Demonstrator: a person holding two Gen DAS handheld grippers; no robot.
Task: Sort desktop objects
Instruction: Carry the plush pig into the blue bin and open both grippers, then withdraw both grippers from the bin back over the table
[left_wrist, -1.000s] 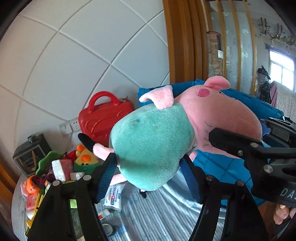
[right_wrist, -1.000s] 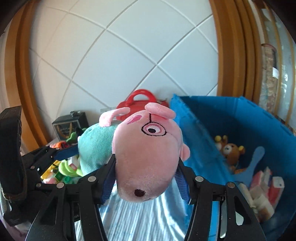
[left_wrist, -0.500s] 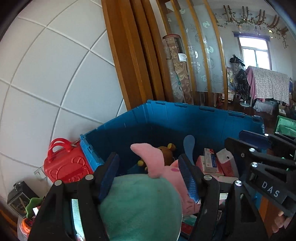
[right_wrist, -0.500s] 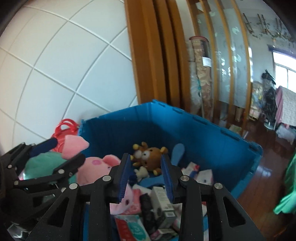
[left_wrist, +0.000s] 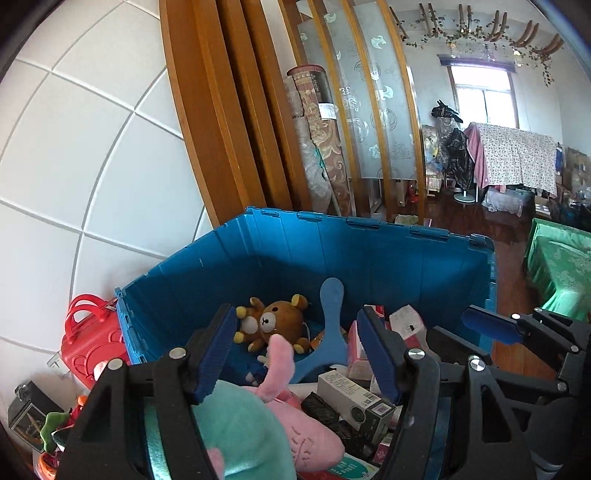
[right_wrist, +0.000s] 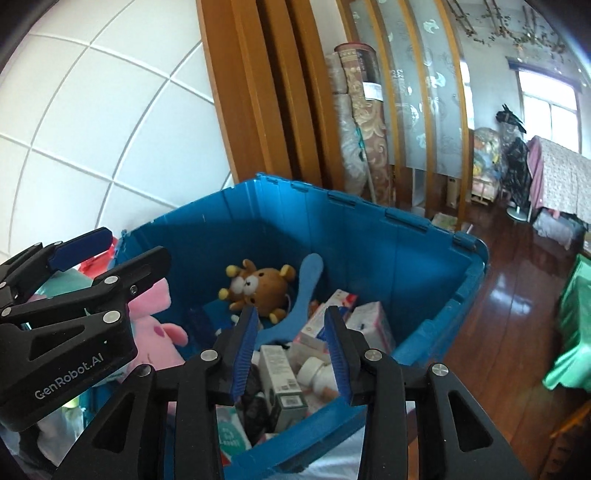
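The left tongs (left_wrist: 297, 354) stand wide open above the blue bin (left_wrist: 369, 251). Between their pads nothing is gripped: the pig (left_wrist: 258, 424) lies below them, at the near left side of the bin, with its green body closest to the camera and one pink arm pointing up between the fingers. Whether a pad touches the plush I cannot tell.

The right tongs (right_wrist: 291, 349) are partly open and hold nothing. They hang over the near edge of the bin, above some small boxes (right_wrist: 282, 384) and a white bottle (right_wrist: 314, 369). In the right wrist view the left tongs appear at the left side, and the pink head of the pig shows behind them.

Further inside the bin a brown bear (left_wrist: 275, 325) lies against the far left corner, and a blue paddle (left_wrist: 328, 332) leans just beside it. More boxes and a pink packet (left_wrist: 356, 354) fill the right part of the bin.

Outside the bin, to the left, a red case (left_wrist: 92, 343) stands against the white tiled wall (left_wrist: 74, 166). Near it, lower, are a dark box (left_wrist: 27, 421) and some colourful toys (left_wrist: 55, 424). Behind the bin is a wooden frame (left_wrist: 221, 129).
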